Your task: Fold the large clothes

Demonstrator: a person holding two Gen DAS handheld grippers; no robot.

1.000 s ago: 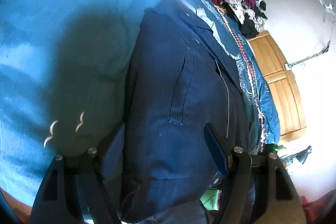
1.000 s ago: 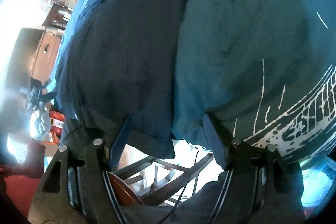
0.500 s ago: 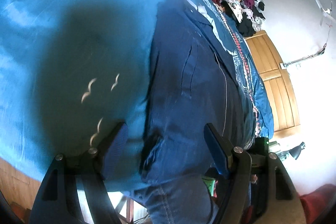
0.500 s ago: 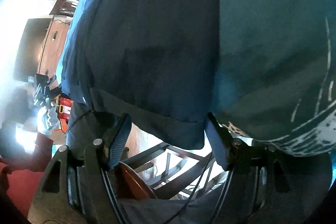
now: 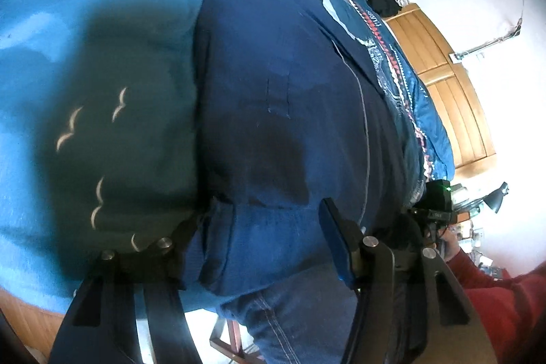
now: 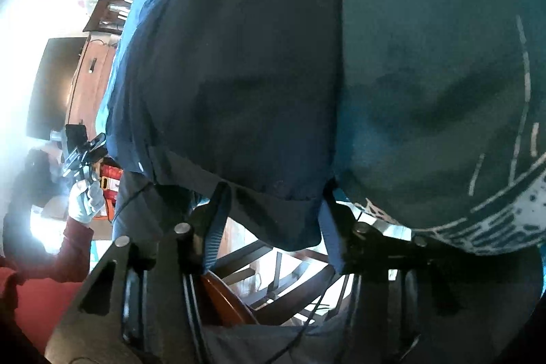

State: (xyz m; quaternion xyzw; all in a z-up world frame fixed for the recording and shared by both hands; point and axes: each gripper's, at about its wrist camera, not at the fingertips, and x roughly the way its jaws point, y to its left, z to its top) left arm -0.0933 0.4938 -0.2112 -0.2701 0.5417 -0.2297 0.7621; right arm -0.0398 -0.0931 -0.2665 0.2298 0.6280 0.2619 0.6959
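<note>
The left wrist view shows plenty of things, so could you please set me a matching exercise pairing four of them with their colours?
Things:
1. garment between the open fingers of the left gripper
2. bedspread
3. wardrobe doors
4. sleeve

Colours:
A. red
B. navy blue
C. light blue with small white birds
D. golden wood

Pairs: 1-B, 2-C, 3-D, 4-A
</note>
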